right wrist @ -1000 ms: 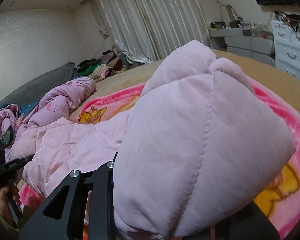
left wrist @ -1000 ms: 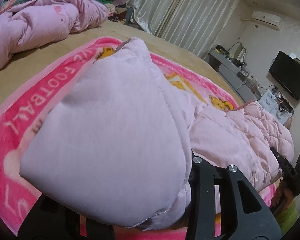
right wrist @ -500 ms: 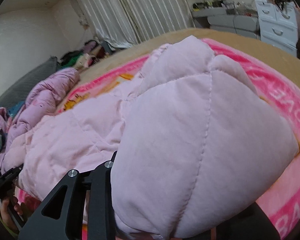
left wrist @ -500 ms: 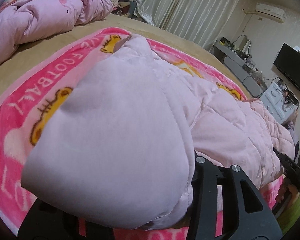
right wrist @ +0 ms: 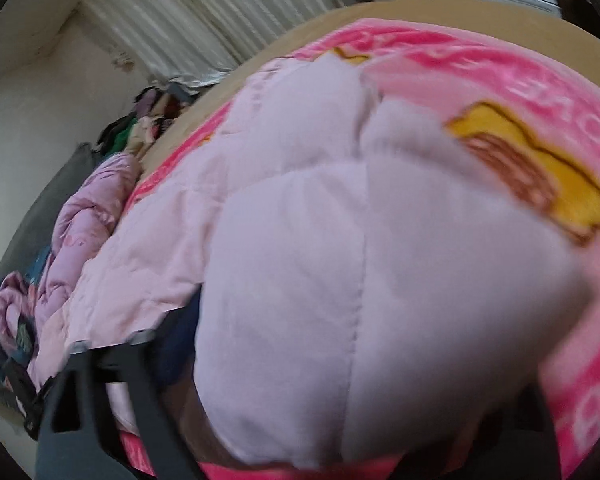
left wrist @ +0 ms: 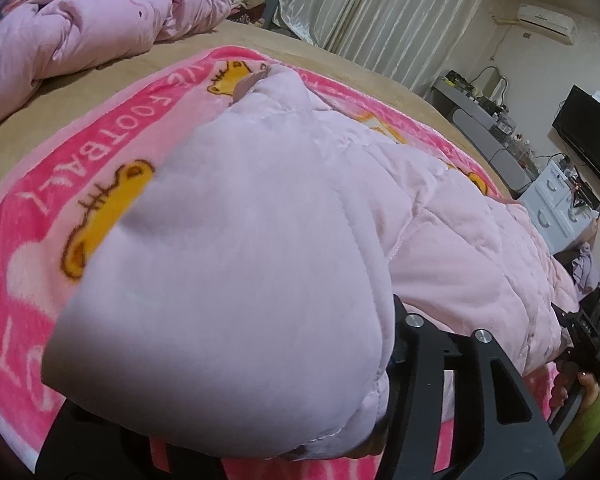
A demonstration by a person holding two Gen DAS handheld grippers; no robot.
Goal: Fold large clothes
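The jaws of the left gripper [left wrist: 300,440] were closed on a bunched edge of the pale pink quilted jacket [left wrist: 440,232], with padded fabric bulging over and hiding the fingertips. The jaws of the right gripper [right wrist: 340,452] were likewise clamped on another bunched part of the same jacket [right wrist: 172,248], the fabric covering the tips; this view was motion-blurred. The jacket lay stretched between both grippers across a bright pink blanket [left wrist: 32,208] printed with yellow cartoon figures and white lettering. The blanket was spread over a tan bed cover [left wrist: 80,96]. A crumpled pink duvet [left wrist: 80,28] sat near the far side of the bed, apart from the jacket. Pleated curtains [left wrist: 380,8] hung behind the bed. A dark television [left wrist: 584,136] was mounted on the wall.
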